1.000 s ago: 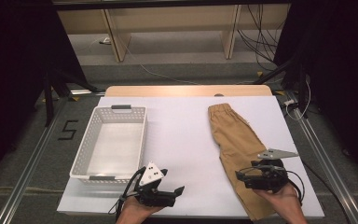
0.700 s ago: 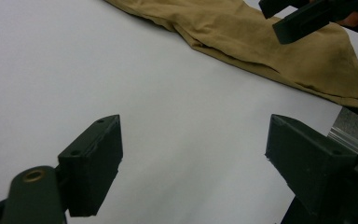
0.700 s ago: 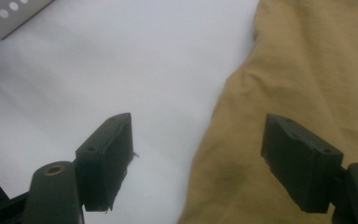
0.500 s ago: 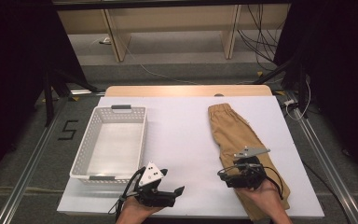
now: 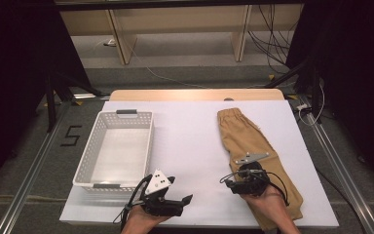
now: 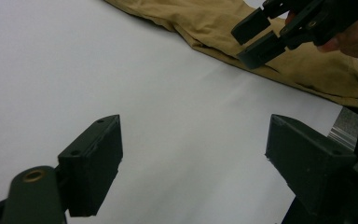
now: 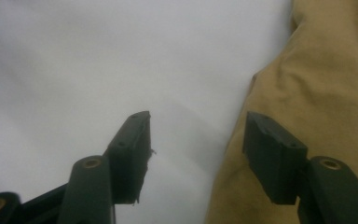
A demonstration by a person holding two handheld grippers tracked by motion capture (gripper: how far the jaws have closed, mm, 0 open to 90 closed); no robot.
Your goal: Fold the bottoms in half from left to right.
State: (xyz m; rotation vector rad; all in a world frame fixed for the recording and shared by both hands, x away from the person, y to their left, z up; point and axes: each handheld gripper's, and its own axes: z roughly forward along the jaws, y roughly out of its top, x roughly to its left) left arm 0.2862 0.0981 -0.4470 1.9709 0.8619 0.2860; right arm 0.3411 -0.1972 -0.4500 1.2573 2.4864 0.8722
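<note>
Tan trousers (image 5: 246,139) lie folded lengthwise on the right half of the white table (image 5: 195,131). My right gripper (image 5: 230,183) sits low at their left edge, about halfway down the leg. In the right gripper view the gripper (image 7: 198,119) straddles that edge of the trousers (image 7: 326,93): one jaw is over bare table, the other over cloth. Its jaws have just been closing, with a gap still left and no pad pressing on the fabric. My left gripper (image 5: 179,190) rests near the front edge and stands wide open (image 6: 193,122) over bare table, looking toward the trousers (image 6: 205,23) and the right gripper (image 6: 256,39).
A white perforated basket (image 5: 119,146) with nothing in it stands on the left half of the table. Past the far edge, a wooden strip (image 5: 195,94) borders the table. Cables and dark stands lie beyond. Bare table stretches between basket and trousers.
My right gripper has moved left across the trousers, from over the cloth to its left edge, and its jaws stand narrower. The left gripper has kept still.
</note>
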